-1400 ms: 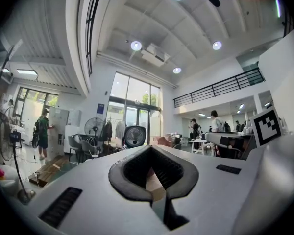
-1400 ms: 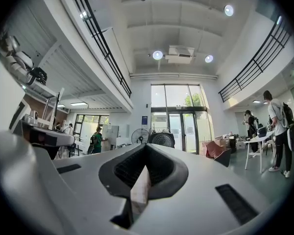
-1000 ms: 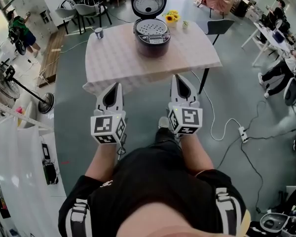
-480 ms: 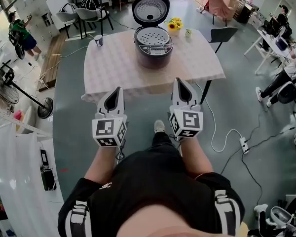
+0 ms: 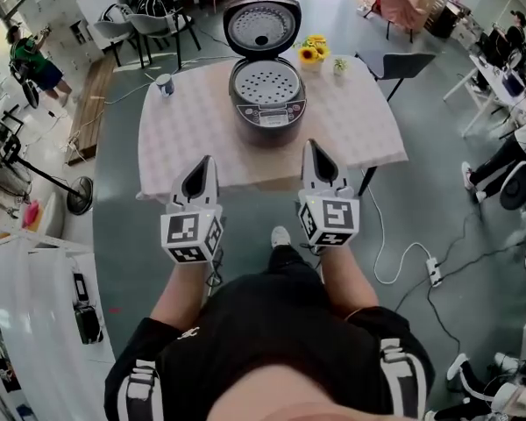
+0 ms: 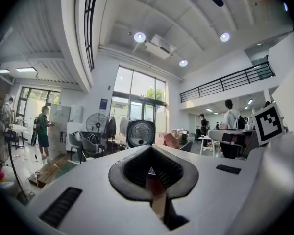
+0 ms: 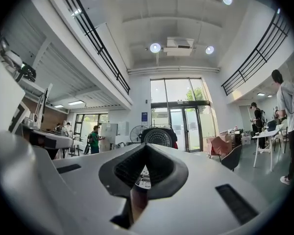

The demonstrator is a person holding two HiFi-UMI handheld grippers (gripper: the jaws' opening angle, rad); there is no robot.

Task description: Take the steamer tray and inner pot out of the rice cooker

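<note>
- You held the left gripper out in front of you, pointing roughly level toward the table. Its jaws were pressed together with nothing between them.
- You held the right gripper beside it the same way, well apart from the left. Its jaws were likewise closed tight and empty.
- In the head view both grippers' tips lay over the near edge of the table, short of the rice cooker and touching nothing.
- The rice cooker stood near the middle of the checked tablecloth, straight ahead between your two grippers, with its lid swung up and open toward the far side.
- The steamer tray, pale and dotted with holes, sat in the mouth of the cooker.
- The inner pot was hidden beneath that tray.
- Each gripper view showed the raised lid's round inner face just above that gripper's closed jaws.
- A small cup stood at the table's far left corner.
- Sunflowers and a little potted plant stood at the far right, just behind the cooker.
- A dark chair stood beyond the table's right side.
</note>
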